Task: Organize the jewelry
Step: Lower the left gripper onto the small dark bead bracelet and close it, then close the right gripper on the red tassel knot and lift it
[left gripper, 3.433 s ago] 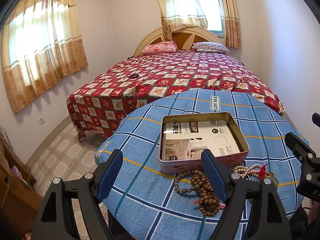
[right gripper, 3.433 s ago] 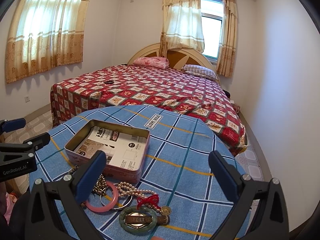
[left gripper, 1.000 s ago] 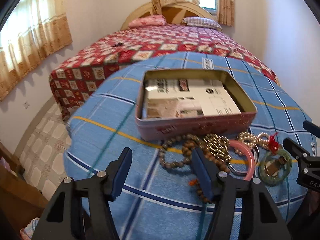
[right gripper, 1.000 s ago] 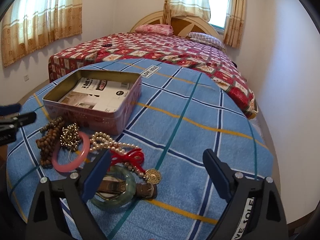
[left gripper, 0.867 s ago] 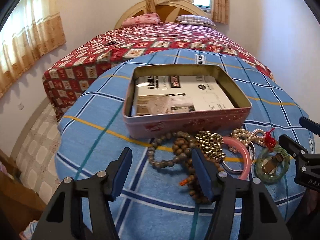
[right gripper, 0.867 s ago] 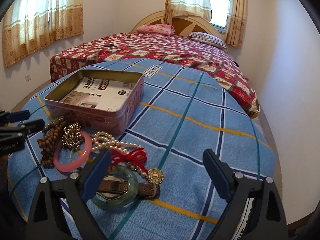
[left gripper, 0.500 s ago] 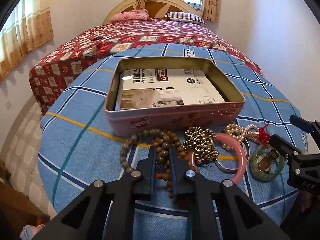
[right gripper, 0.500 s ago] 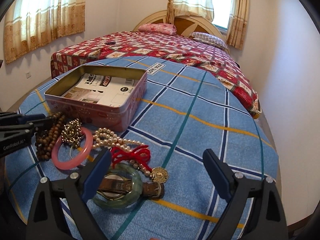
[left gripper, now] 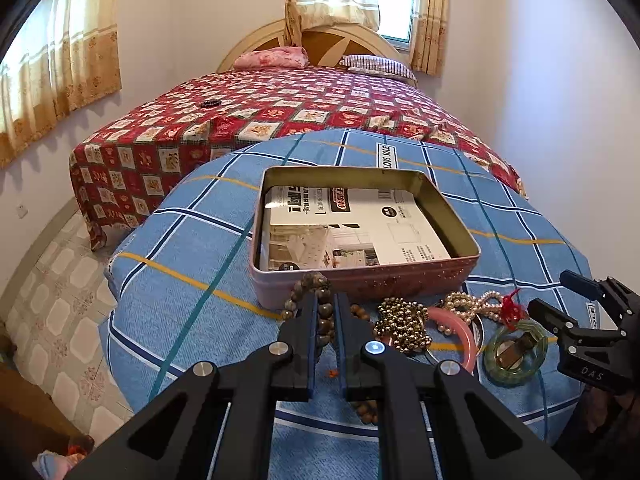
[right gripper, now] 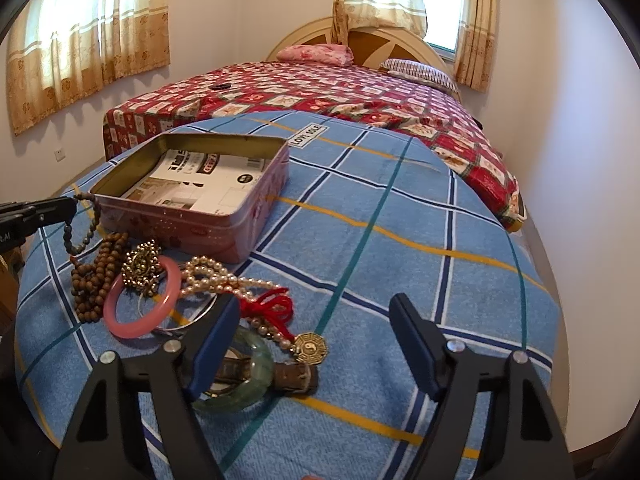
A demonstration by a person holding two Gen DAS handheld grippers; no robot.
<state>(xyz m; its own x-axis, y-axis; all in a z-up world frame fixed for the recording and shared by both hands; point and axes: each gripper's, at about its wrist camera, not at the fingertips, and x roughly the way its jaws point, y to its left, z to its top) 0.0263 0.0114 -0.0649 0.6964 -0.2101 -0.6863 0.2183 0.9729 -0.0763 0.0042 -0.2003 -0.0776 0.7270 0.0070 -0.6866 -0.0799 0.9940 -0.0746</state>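
Note:
My left gripper (left gripper: 326, 300) is shut on a grey-brown bead bracelet (left gripper: 316, 280) and holds it just in front of the open pink tin (left gripper: 400, 280). From the right wrist view the bracelet (right gripper: 76, 232) hangs from the left gripper (right gripper: 68, 206) off the cloth. My right gripper (right gripper: 313, 308) is open with its jaws closing. Its left finger is over the green jade bangle (right gripper: 248, 360) and a brown-strapped watch (right gripper: 292, 376). A brass pendant (right gripper: 310, 348) and red cord (right gripper: 272, 306) lie between the jaws, untouched.
On the blue checked cloth (right gripper: 400, 240) lie a wooden bead strand (right gripper: 96, 280), a gold bead cluster (right gripper: 144, 268), a pink bangle (right gripper: 140, 304) and a pearl strand (right gripper: 208, 276). Printed paper lines the tin. A red-quilted bed (left gripper: 280, 112) stands behind the table.
The left gripper closed on the grey-brown bead bracelet and raised it off the cloth toward the tin. The right gripper's jaws narrowed a little while the hand stayed put.

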